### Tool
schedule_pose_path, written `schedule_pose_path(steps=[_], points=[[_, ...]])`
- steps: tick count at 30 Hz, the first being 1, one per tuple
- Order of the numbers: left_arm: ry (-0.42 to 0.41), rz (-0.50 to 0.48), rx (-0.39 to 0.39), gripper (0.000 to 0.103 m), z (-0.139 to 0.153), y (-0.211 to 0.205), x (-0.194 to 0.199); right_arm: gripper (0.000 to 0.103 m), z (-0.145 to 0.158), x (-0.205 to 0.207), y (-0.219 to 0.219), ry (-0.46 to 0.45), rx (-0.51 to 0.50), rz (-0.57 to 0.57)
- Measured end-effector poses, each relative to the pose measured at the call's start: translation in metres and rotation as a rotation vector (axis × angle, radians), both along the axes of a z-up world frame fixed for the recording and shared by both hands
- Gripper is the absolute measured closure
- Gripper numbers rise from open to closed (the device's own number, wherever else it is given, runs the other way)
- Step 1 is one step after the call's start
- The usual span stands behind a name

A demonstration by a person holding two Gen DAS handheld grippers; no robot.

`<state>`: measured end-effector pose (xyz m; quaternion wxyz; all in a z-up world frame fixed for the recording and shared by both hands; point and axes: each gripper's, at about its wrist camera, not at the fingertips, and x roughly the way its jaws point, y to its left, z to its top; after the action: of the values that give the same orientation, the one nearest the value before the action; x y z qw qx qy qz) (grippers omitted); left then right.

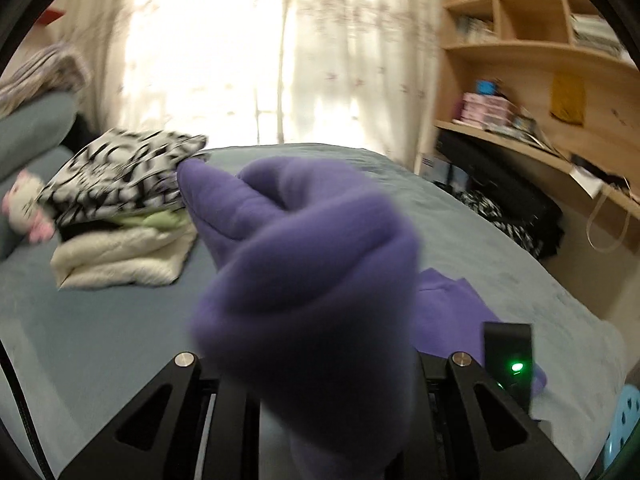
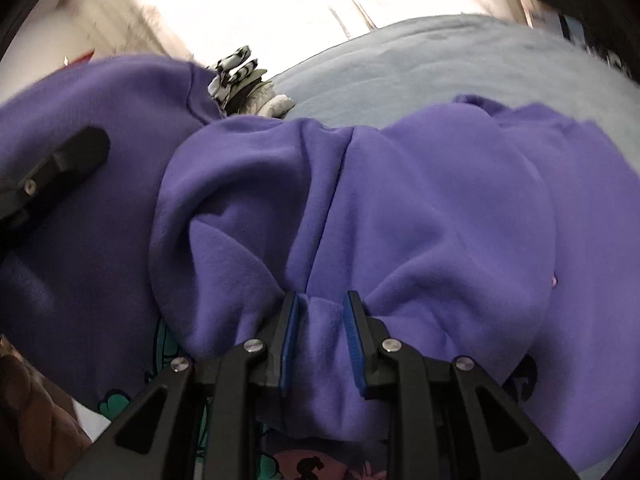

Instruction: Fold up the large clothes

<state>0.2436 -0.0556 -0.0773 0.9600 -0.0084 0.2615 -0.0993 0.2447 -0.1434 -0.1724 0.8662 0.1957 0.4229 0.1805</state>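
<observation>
Purple sweatshirt [image 2: 420, 208] fabric is bunched right between the blue pads [image 2: 290, 340] of the right gripper [image 2: 320, 340], jaws pinching a gathered fold of it, and from there the cloth spreads out wide across the grey-blue bed [image 2: 400, 64]. That's the right wrist view, and it alone shows the printed front at the bottom edge, teal and pink shapes peeking out under the fold. It also catches one black finger of the left gripper [image 2: 64, 160] lying against the purple cloth at far left.

Over to the left wrist view: a thick roll of the same sweatshirt [image 1: 304, 272] is lifted up, swallowing the fingertips, so the pads are hidden; the jaws look nearly closed on the cloth, though blur makes that hard to swear to. More purple trails down onto the bed [image 1: 120, 320] at right.

Only this view shows the room beyond: one stack of folded clothes [image 1: 124, 216], black-and-white on top, green and cream below, one white plush toy [image 1: 24, 208] beside it, bright curtains [image 1: 280, 60] and wooden shelves [image 1: 540, 40].
</observation>
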Motion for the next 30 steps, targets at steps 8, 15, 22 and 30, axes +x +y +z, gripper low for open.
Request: schedule_pose_path(steps=[8, 15, 22, 30], points=[[0.041, -0.128, 0.074, 0.086, 0.005, -0.069, 0.009, 0.080, -0.002, -0.010, -0.040, 0.090, 0.185, 0.004], [0.087, -0.206, 0.117, 0.085, 0.002, -0.125, 0.010, 0.074, 0.020, -0.057, -0.114, 0.059, 0.149, -0.125], [0.160, -0.278, 0.150, 0.085, -0.022, -0.189, 0.015, 0.073, 0.028, -0.101, -0.205, 0.032, 0.064, -0.386], [0.210, -0.320, 0.309, 0.085, -0.076, -0.255, 0.007, 0.073, 0.014, -0.115, -0.250, 0.054, 0.094, -0.520]])
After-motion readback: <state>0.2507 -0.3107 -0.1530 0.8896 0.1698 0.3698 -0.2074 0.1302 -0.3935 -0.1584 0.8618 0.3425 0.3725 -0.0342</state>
